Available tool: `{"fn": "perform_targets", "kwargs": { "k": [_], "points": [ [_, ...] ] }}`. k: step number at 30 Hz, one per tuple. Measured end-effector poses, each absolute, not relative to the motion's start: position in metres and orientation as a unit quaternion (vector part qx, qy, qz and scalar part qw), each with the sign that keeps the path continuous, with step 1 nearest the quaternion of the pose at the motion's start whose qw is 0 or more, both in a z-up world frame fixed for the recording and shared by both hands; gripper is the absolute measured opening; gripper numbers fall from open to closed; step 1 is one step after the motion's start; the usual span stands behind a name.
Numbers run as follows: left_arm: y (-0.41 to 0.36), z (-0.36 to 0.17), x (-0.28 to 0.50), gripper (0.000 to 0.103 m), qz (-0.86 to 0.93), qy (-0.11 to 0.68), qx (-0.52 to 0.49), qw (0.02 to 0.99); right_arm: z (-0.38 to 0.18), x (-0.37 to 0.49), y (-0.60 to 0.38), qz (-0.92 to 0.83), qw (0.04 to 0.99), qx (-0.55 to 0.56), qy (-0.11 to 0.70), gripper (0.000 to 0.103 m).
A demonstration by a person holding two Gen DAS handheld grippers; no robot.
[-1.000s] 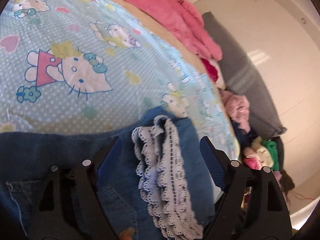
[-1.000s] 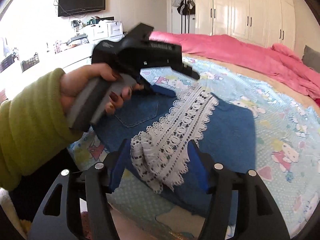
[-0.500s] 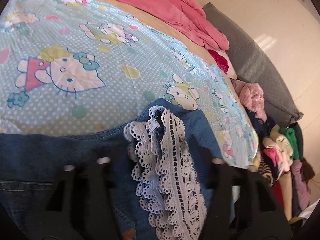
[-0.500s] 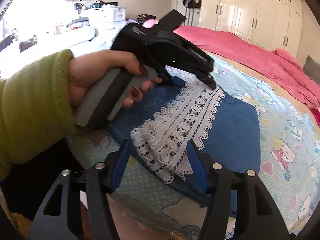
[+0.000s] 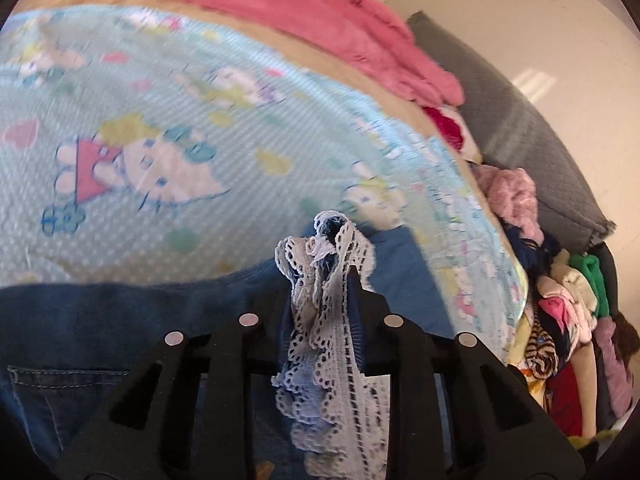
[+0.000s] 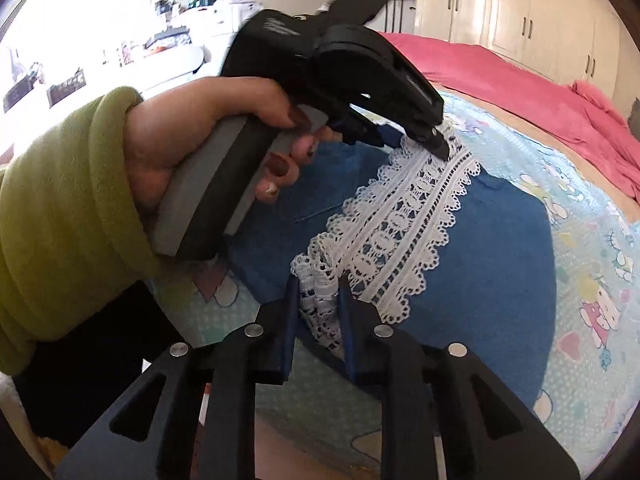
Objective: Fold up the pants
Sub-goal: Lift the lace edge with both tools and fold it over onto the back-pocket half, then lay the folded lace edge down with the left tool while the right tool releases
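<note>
Blue denim pants (image 6: 492,264) with a white lace hem (image 6: 404,232) lie on a cartoon-cat bed sheet (image 6: 588,208). My right gripper (image 6: 319,284) is closing its jaws on the near end of the lace, which is bunched between the pads. A person's hand (image 6: 180,140) in a green sleeve holds my left gripper (image 6: 436,140) at the far end of the lace. In the left wrist view the left gripper (image 5: 320,280) is also closing, with the lace hem (image 5: 332,380) gathered and pinched between its fingers over the denim (image 5: 100,320).
A pink blanket (image 5: 320,12) lies along the far side of the bed sheet (image 5: 200,140). A pile of mixed clothes (image 5: 560,300) and a grey cushion (image 5: 520,120) sit past the bed's right edge. White wardrobes (image 6: 520,12) stand behind.
Both grippers' jaws went from wide apart around the lace to nearly together, bunching it. The left gripper tilted a little; the right one edged closer to the hem.
</note>
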State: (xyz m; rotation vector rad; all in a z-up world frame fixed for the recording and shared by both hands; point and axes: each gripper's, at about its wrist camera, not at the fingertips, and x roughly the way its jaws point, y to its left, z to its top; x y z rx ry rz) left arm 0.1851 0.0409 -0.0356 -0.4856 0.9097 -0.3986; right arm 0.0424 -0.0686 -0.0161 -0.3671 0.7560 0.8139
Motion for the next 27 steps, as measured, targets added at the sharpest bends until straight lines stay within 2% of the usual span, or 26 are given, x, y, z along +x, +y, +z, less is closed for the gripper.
{"fn": "perform_targets", "kwargs": {
  "k": [5, 7, 9, 11, 12, 13, 15, 21, 26, 27],
  "points": [
    [0.043, -0.042, 0.187, 0.030, -0.188, 0.439, -0.232, 0.847, -0.017, 0.038, -0.070, 0.390, 0.832, -0.178, 0.353, 0.024],
    [0.044, -0.043, 0.186, 0.031, -0.187, 0.439, -0.230, 0.848, -0.015, 0.037, -0.074, 0.394, 0.831, -0.170, 0.355, 0.027],
    [0.042, -0.039, 0.185, 0.041, -0.184, 0.436, -0.223, 0.853, -0.011, 0.037, -0.080, 0.401, 0.829, -0.156, 0.358, 0.031],
    [0.040, -0.034, 0.181, 0.047, -0.179, 0.431, -0.205, 0.860, -0.003, 0.036, -0.088, 0.414, 0.823, -0.135, 0.364, 0.044],
    [0.039, -0.030, 0.179, 0.048, -0.173, 0.427, -0.191, 0.867, -0.001, 0.036, -0.092, 0.417, 0.822, -0.128, 0.366, 0.059],
    [0.039, -0.027, 0.177, 0.050, -0.170, 0.423, -0.183, 0.871, 0.004, 0.035, -0.100, 0.418, 0.824, -0.116, 0.364, 0.063],
    [0.040, -0.019, 0.171, 0.060, -0.163, 0.416, -0.172, 0.878, 0.010, 0.033, -0.114, 0.415, 0.830, -0.106, 0.358, 0.063],
    [0.043, 0.006, 0.135, 0.078, -0.133, 0.376, -0.139, 0.906, 0.029, 0.043, -0.163, 0.370, 0.857, -0.071, 0.353, 0.063],
    [0.046, 0.017, 0.094, 0.081, -0.103, 0.347, -0.131, 0.923, 0.030, 0.061, -0.199, 0.329, 0.871, -0.034, 0.363, 0.063],
    [0.044, 0.021, 0.084, 0.077, -0.104, 0.343, -0.126, 0.925, 0.029, 0.065, -0.203, 0.323, 0.873, -0.030, 0.363, 0.063]
  ]
}}
